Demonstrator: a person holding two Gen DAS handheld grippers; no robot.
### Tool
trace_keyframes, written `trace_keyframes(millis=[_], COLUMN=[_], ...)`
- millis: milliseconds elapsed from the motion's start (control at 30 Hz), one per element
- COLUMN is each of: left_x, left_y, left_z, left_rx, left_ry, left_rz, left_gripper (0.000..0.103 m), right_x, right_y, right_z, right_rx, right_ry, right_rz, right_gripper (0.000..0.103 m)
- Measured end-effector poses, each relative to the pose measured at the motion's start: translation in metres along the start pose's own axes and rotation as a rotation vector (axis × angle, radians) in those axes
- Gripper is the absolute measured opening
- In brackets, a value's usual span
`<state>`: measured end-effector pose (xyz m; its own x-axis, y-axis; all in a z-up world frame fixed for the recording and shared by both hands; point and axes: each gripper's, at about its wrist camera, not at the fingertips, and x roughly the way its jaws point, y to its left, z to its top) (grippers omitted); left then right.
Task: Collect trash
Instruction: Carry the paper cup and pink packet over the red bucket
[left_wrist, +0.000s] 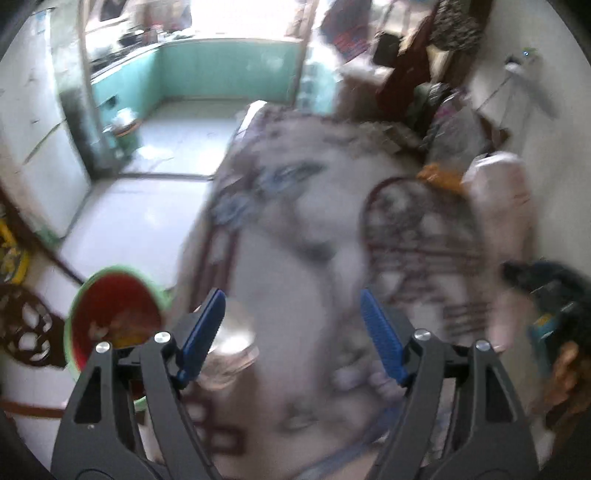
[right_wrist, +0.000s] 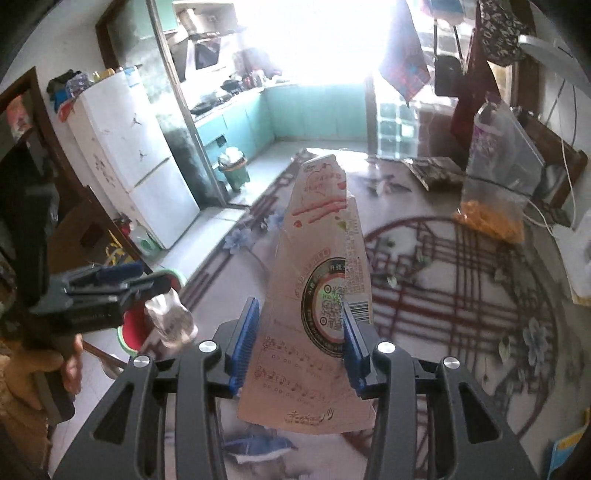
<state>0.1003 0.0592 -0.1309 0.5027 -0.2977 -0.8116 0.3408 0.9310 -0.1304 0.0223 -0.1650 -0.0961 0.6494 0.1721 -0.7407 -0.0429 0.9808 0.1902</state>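
Blue pads of your right tool (right_wrist: 299, 339) are clamped on a flattened carton (right_wrist: 317, 295), which stands up between them, lifted clear of the surface (right_wrist: 443, 295). That piece is collected but, as far as I can judge, not yet binned.

Your left tool (left_wrist: 291, 332) stands with its jaws apart. In its own blurred view, a crumpled clear wrapper (left_wrist: 229, 354) sits by the left pad, seemingly not gripped. The right view shows this wrapper (right_wrist: 170, 317) just below the left tool (right_wrist: 99, 291), over the bin (right_wrist: 129, 332). It looks released or dropping; I cannot tell which.

The bin (left_wrist: 114, 314), green-rimmed and red inside, stands on the floor beside the surface and already holds some scraps.

Farther out, a clear bag (right_wrist: 498, 177) with orange contents and a dark packet (right_wrist: 432, 170) stand on the surface; whether they count as trash you must judge. Next, the carton probably goes to the bin.
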Motion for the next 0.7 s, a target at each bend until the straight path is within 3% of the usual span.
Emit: trace_keyframes(millis=[133, 233, 333, 500, 600, 700], left_x=[0.005, 0.013, 0.028, 0.051, 0.066, 0.081], left_y=[0.040, 0.064, 0.078, 0.055, 0.037, 0.036], left_z=[-0.029, -0.040, -0.045, -0.044, -0.041, -0.034], left_rx=[-0.130, -0.159, -0.182, -0.054, 0.022, 0.015], left_ry=[0.013, 0.024, 0.040, 0.041, 0.035, 0.044], left_rz=[-0.003, 0.049, 0.019, -0.049, -0.041, -0.025], left_gripper=[0.090, 0.091, 0.092, 0.093, 0.094, 0.094], right_x=[0.005, 0.009, 0.015, 0.019, 0.019, 0.019], right_y=[0.006, 0.015, 0.027, 0.043, 0.049, 0.053], right_z=[-0.013, -0.017, -0.018, -0.018, -0.019, -0.020], right_rx=[0.008, 0.005, -0.005, -0.029, -0.028, -0.022], right_ry=[0.035, 0.053, 0.066, 0.078, 0.082, 0.089], right_rz=[-0.002, 0.003, 0.021, 0.028, 0.021, 0.015], right_gripper=[0.041, 0.041, 0.041, 0.042, 0.042, 0.042])
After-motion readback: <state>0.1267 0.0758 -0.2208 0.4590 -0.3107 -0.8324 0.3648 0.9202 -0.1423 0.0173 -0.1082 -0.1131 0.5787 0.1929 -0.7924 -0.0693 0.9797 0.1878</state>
